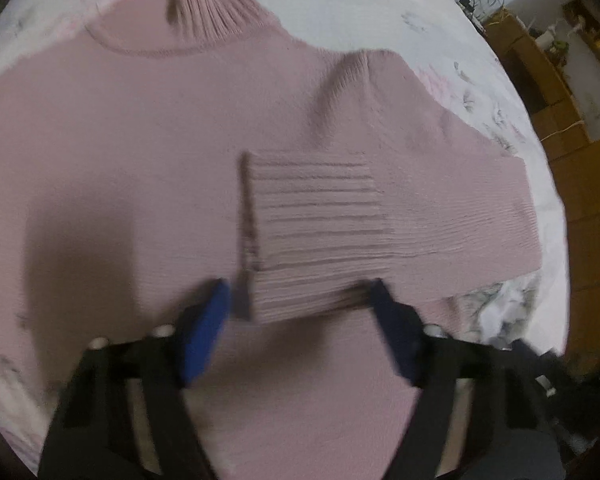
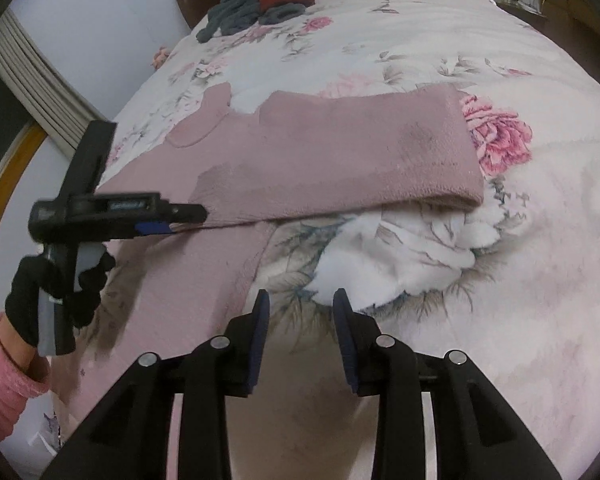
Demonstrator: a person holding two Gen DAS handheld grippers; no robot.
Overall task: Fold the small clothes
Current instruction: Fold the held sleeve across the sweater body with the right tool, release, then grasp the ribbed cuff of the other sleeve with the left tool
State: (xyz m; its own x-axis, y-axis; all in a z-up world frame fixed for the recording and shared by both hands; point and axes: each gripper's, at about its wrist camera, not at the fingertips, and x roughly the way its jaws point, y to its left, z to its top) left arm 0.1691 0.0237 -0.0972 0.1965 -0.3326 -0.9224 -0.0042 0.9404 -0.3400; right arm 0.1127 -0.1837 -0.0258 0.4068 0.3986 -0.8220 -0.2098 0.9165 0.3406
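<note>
Your left tongs [image 1: 296,300] spread wide, released, straddling ribbed cuff [image 1: 316,224] of pink sweater [image 1: 140,140] lying flat on floral bed [image 2: 460,40]. Your right tongs [image 2: 302,304] parted, empty, above bedspread.

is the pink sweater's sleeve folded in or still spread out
Folded in: the sleeve lies across the pink sweater, its ribbed cuff resting mid-body.
</note>
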